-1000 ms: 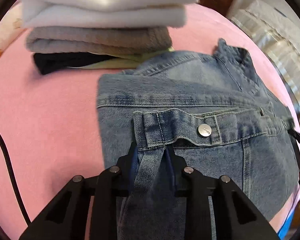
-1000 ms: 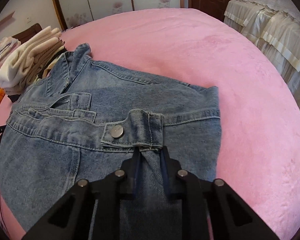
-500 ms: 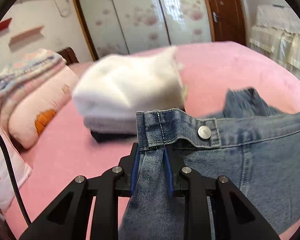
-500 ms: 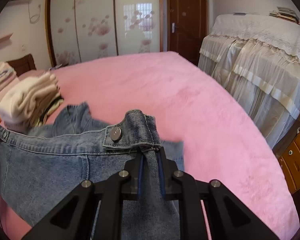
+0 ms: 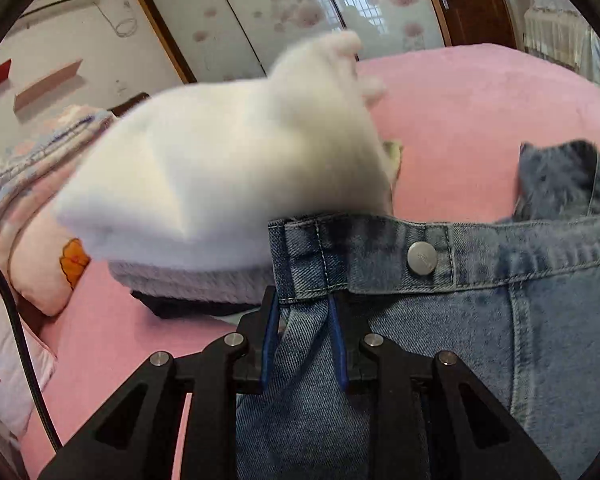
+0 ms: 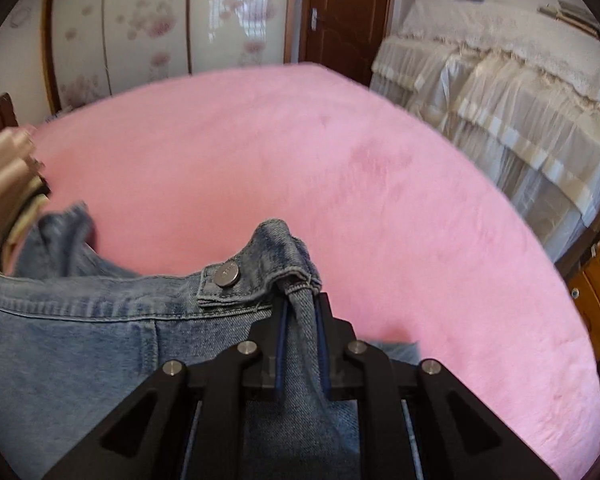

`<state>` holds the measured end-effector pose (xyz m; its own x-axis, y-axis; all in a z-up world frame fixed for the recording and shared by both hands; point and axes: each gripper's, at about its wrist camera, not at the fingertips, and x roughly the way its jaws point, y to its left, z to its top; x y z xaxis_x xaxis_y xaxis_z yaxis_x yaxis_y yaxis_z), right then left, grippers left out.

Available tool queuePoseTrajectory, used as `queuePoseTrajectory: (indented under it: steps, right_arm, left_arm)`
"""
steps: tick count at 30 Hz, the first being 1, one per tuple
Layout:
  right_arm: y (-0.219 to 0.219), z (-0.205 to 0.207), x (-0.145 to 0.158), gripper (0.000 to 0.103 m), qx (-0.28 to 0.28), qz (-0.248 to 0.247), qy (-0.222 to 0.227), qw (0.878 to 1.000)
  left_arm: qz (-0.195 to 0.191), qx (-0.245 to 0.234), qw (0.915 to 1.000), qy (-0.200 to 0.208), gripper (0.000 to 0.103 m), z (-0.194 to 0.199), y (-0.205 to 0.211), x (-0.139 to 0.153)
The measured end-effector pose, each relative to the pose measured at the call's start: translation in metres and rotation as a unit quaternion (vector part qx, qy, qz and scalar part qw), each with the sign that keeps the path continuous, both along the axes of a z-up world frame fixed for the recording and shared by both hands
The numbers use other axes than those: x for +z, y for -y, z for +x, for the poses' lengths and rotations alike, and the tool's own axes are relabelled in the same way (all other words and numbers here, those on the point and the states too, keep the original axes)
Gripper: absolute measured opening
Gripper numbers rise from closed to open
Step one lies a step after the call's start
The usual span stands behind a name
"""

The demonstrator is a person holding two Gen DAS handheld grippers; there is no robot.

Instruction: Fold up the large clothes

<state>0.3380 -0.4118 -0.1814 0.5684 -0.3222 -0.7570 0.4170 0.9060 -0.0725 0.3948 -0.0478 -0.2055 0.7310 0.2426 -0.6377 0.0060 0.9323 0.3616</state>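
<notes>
- You are holding the jeans [image 5: 520, 320] lifted over the pink bed [image 6: 300, 160]; the heavy, floppy denim is probably sagging, so keep hold at the stiff waistband corners.
- Your left gripper [image 5: 304, 312] is pinching denim below one corner.
- Your right gripper [image 6: 302, 312] is clamping the other.
</notes>
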Motion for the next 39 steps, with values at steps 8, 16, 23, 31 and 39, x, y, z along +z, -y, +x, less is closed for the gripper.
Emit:
queuePoseTrajectory:
  steps: [8,16,23,31,39]
  right_arm:
    - [-0.001,-0.001,-0.005,0.029,-0.009,-0.014,-0.016,1.0]
    - [-0.037,-0.048,0.068,0.034,0.025,0.039,0.066,0.997]
    - [-0.145,-0.076,0.081,0.034,0.126,0.101,0.078,0.984]
    - [-0.193,-0.097,0.009,0.034,0.135,0.107,0.024,0.985]
    - [-0.101,-0.144,-0.002,0.032,0.038,0.007,0.018,0.999]
  left_arm:
    - [-0.003,0.003,1.0,-0.005,0.028,-0.008,0.0,-0.009]
    - [-0.097,-0.031,0.9948,-0.004,0.038,-0.067,-0.005,0.047]
    - [-0.214,-0.026,0.9764,-0.004,0.055,-0.142,0.01,0.078]
    - [-0.184,0.021,0.9816,-0.045,0.055,-0.175,0.024,0.011]
    - [-0.171,0.062,0.9823,-0.045,0.059,-0.173,-0.044,-0.005]
